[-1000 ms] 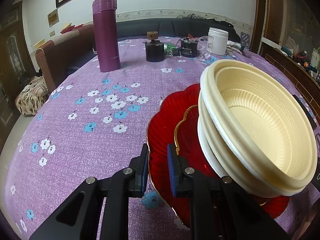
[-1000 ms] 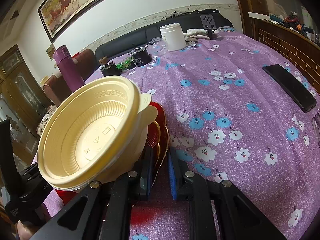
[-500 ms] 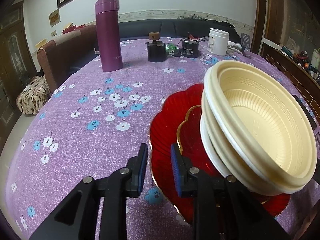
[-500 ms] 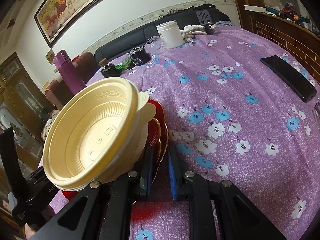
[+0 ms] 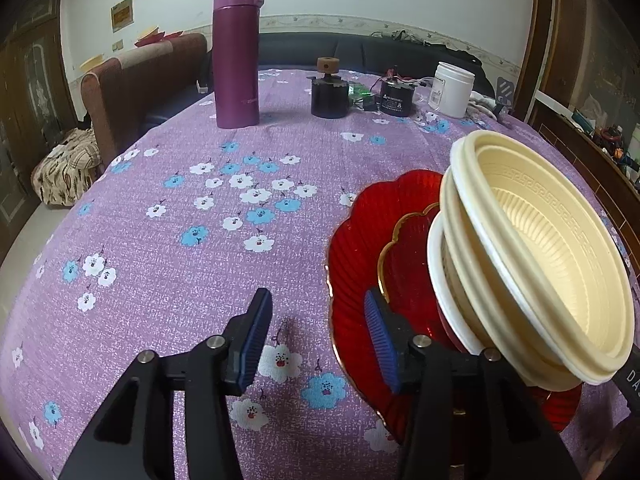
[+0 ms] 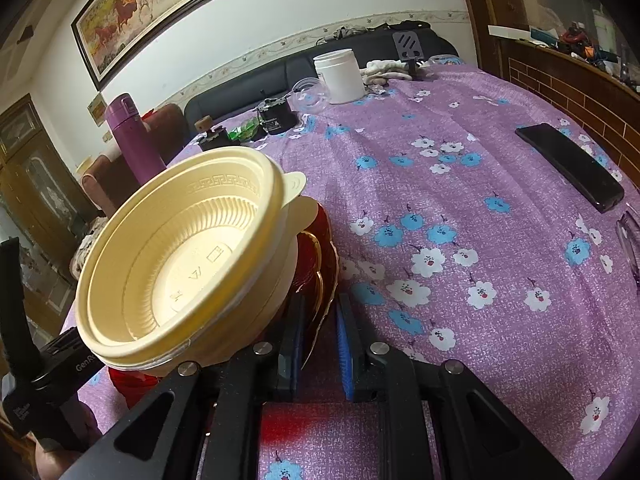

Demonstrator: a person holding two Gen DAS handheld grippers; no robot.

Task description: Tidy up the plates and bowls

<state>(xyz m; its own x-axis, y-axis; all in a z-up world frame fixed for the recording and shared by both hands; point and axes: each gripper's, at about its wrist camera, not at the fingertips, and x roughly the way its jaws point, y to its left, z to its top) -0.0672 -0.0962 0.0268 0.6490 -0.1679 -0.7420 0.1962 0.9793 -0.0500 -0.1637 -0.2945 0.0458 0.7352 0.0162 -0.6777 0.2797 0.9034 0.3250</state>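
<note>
A stack of cream plastic bowls (image 5: 548, 248) sits on two nested red plates with gold rims (image 5: 360, 232) on the purple flowered tablecloth. My left gripper (image 5: 316, 336) is open, its right pad over the big plate's near-left rim, its left pad over bare cloth. In the right wrist view the bowls (image 6: 188, 264) fill the left side, and my right gripper (image 6: 320, 340) straddles the red plates' rim (image 6: 320, 276) with a small gap between the jaws. I cannot tell whether the pads touch the rim.
A purple thermos (image 5: 236, 52), a black grinder (image 5: 330, 88), a black box (image 5: 396, 96) and a white jar (image 5: 452, 88) stand at the table's far side. A black phone (image 6: 568, 164) lies at the right. A sofa is behind.
My left gripper has opened wide and drawn back from the plate's rim it straddled before. My right gripper's jaws have parted slightly. The stack stays in place.
</note>
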